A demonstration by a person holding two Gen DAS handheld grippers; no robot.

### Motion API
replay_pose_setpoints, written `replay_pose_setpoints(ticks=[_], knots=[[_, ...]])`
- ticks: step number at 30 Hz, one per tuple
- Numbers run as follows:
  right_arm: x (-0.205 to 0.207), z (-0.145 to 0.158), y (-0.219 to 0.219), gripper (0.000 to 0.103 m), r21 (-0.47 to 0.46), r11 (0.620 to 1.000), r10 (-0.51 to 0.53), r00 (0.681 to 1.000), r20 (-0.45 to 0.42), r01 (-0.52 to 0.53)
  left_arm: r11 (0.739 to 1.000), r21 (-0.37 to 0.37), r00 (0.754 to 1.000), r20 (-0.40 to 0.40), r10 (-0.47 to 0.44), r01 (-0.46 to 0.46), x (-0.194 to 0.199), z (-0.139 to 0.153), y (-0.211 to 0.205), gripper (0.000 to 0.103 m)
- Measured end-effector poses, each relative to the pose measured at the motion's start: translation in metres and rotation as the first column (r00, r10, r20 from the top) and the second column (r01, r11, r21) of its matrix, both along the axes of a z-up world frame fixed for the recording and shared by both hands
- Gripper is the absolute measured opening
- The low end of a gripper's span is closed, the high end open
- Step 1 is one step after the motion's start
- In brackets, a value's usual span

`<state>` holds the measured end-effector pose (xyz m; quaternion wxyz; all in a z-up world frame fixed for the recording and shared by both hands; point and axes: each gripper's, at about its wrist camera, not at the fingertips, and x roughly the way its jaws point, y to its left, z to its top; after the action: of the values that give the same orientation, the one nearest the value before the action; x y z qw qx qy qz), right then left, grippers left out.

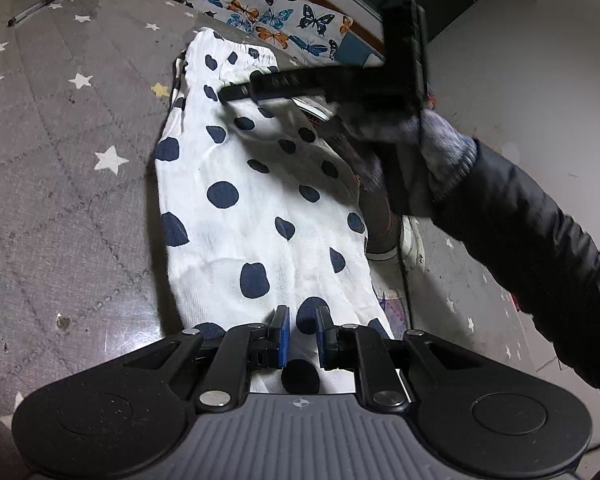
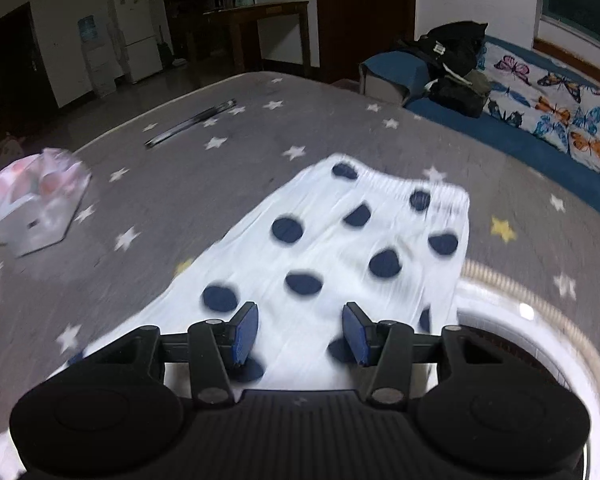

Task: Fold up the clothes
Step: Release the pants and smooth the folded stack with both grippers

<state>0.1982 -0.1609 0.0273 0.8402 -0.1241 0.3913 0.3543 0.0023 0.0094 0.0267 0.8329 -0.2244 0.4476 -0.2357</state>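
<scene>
A big grey table cover with white stars (image 2: 188,200) is spread flat, and the white cloth with dark blue dots (image 1: 256,208), already folded into a long strip, lies on it by the near edge so it is easy to reach. The left gripper (image 1: 300,336) sits low over the near end of the cloth with its blue pads only a little apart, and I cannot tell if they pinch the cloth. The right gripper (image 2: 300,334), jaws apart and holding nothing, hangs over the cloth, likely to grab it for the next fold.
</scene>
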Motion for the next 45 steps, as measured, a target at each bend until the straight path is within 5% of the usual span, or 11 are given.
replay_pose_setpoints(ticks=[12,17,28,32,36,45], knots=[[0.052,0.004,0.021,0.060,-0.006,0.997,-0.079,0.992,0.094,0.080,1.000,-0.022,1.000,-0.015,0.006,-0.006,0.004,-0.002,0.002,0.015],[0.068,0.012,-0.004,0.071,0.037,0.991,-0.131,0.988,0.079,0.128,1.000,-0.021,1.000,-0.016,0.005,-0.005,0.005,-0.002,0.002,0.016],[0.094,-0.004,-0.035,0.070,0.106,0.977,-0.183,0.983,-0.025,0.184,1.000,-0.015,1.000,-0.022,0.010,-0.010,0.005,0.000,0.004,0.016],[0.094,-0.004,-0.038,0.052,0.116,0.979,-0.167,0.986,-0.013,0.167,1.000,-0.013,1.000,-0.022,0.008,-0.009,0.006,0.001,0.002,0.020],[0.093,-0.003,-0.035,0.019,0.110,0.982,-0.154,0.988,-0.018,0.155,1.000,-0.009,1.000,-0.021,0.013,-0.013,0.006,0.002,0.001,0.021],[0.085,0.012,-0.050,0.009,0.218,0.958,-0.179,0.982,-0.058,0.188,1.000,0.006,1.000,-0.011,0.026,-0.026,0.004,0.005,-0.001,0.028]])
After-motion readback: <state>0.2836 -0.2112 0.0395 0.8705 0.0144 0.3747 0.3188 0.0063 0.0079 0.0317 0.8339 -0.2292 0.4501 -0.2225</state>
